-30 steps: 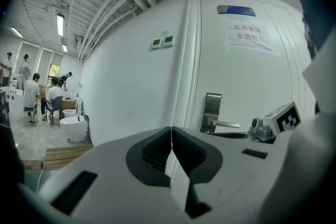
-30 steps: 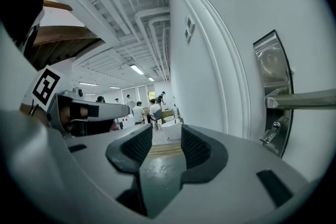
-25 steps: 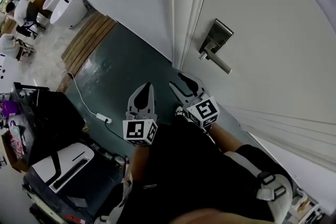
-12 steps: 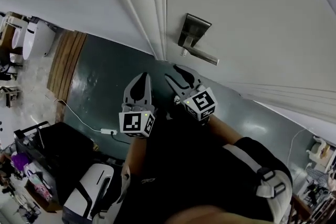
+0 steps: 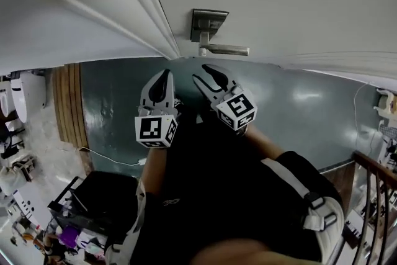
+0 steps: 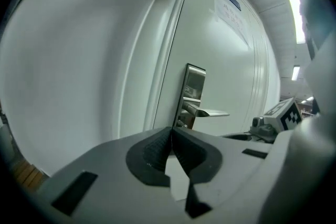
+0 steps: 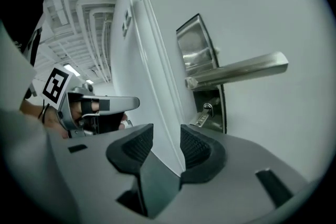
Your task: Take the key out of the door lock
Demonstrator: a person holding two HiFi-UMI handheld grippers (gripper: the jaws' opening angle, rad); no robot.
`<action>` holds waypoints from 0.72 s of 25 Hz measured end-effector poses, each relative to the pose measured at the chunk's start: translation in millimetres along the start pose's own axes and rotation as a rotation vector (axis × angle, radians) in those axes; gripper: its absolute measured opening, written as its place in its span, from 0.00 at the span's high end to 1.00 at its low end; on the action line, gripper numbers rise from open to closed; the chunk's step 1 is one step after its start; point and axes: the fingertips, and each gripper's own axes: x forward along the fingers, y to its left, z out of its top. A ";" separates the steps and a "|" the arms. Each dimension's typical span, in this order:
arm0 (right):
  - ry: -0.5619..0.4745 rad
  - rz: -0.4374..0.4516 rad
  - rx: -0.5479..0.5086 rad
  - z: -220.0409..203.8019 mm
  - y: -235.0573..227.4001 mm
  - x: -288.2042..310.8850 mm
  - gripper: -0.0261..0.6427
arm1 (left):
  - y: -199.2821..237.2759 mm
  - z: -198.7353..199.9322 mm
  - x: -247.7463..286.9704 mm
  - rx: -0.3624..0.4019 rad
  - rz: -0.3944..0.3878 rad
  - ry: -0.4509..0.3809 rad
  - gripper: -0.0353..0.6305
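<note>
The white door [image 5: 279, 3] carries a steel lock plate [image 5: 208, 20] with a lever handle [image 5: 224, 51]. In the right gripper view a small silver key [image 7: 204, 115] sticks out of the plate [image 7: 197, 50] under the handle [image 7: 239, 72]. My right gripper [image 5: 205, 73] is open and empty, just short of the handle, its jaws [image 7: 167, 147] a little below and left of the key. My left gripper [image 5: 164, 76] is shut on nothing, off to the left near the door frame. In the left gripper view the tips [image 6: 171, 132] meet below the plate [image 6: 193, 89].
A white door frame [image 5: 146, 15] and wall run left of the lock. Below lies dark green floor [image 5: 111, 102] with a wooden strip [image 5: 68, 102], white toilets [image 5: 15, 105] at far left, a black cart [image 5: 99, 202] bottom left and a railing [image 5: 375, 189] at right.
The head view has swung round, so the door and lock now sit at the top. Both grippers stand nearer the handle; their jaws look unchanged.
</note>
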 end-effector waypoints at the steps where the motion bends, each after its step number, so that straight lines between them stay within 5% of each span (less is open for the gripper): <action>1: -0.005 -0.026 0.028 -1.0 -4.4 -0.4 0.71 | 1.3 -1.9 4.9 -0.001 -0.023 0.008 0.91; 9: -0.049 -0.133 0.159 -5.1 -23.7 4.2 0.73 | 6.5 -15.0 29.2 0.020 -0.118 0.063 0.91; 18: -0.226 -0.154 0.548 -1.6 -52.2 9.6 0.70 | 14.6 -29.4 52.8 0.008 -0.160 0.098 0.91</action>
